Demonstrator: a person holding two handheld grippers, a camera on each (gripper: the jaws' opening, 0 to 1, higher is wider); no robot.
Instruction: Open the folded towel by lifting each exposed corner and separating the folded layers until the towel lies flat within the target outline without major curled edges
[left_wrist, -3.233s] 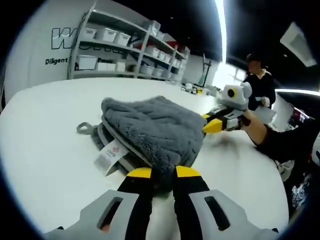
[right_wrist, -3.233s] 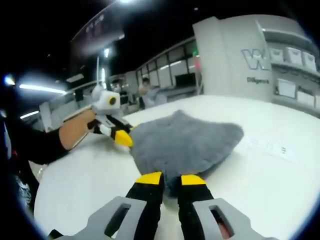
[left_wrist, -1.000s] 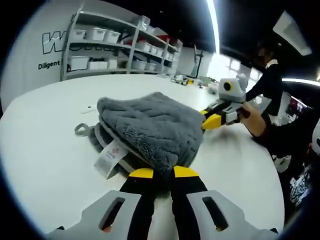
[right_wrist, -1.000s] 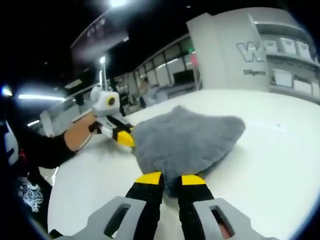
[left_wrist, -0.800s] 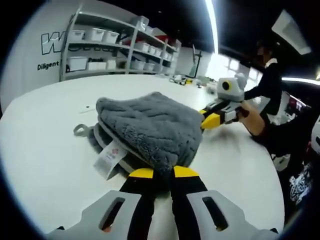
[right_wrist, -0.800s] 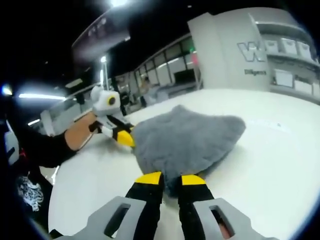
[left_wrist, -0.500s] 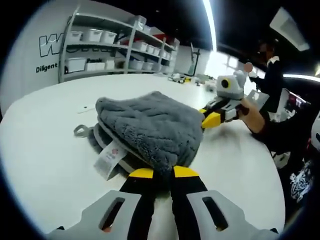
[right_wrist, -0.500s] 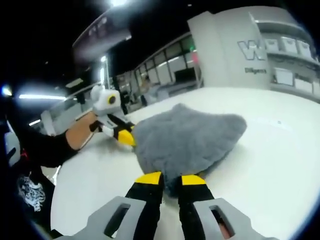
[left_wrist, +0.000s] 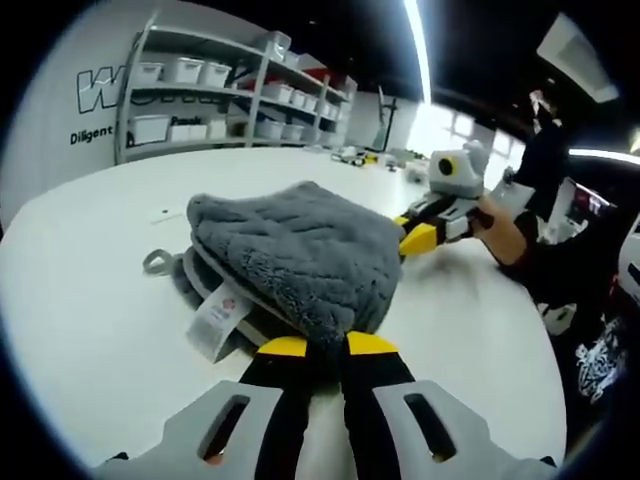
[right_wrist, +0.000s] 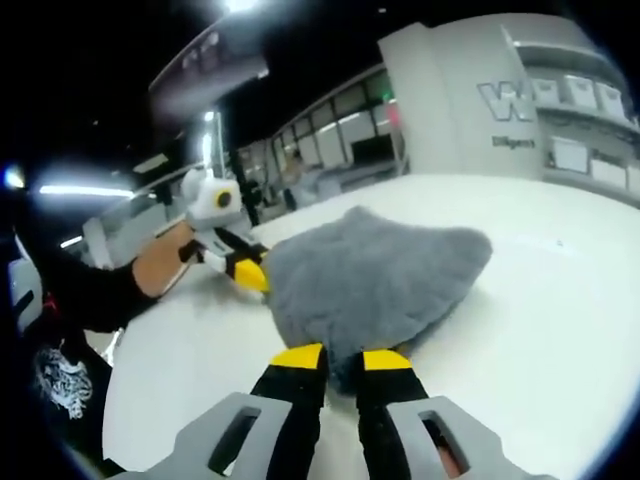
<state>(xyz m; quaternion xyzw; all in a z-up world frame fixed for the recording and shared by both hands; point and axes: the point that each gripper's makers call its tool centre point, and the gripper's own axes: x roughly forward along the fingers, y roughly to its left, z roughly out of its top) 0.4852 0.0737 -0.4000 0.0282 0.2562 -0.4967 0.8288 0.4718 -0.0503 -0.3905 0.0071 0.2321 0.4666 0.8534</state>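
White care label (left_wrist: 214, 318) hangs from lower folds at left. Grey plush towel (left_wrist: 300, 250), quilted, still folded on white table (left_wrist: 90, 300). Left gripper (left_wrist: 316, 347) clamps near corner; right gripper (right_wrist: 339, 359) pinches another corner, probably top layer only, ready to peel layers apart.

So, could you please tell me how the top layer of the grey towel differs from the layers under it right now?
The top layer is raised and bulges like a dome, while the lower layers lie flat on the white table. The left gripper and right gripper each pinch a corner of the top layer; the lower layers are not gripped. A white care label and a hanging loop stick out from the lower layers.
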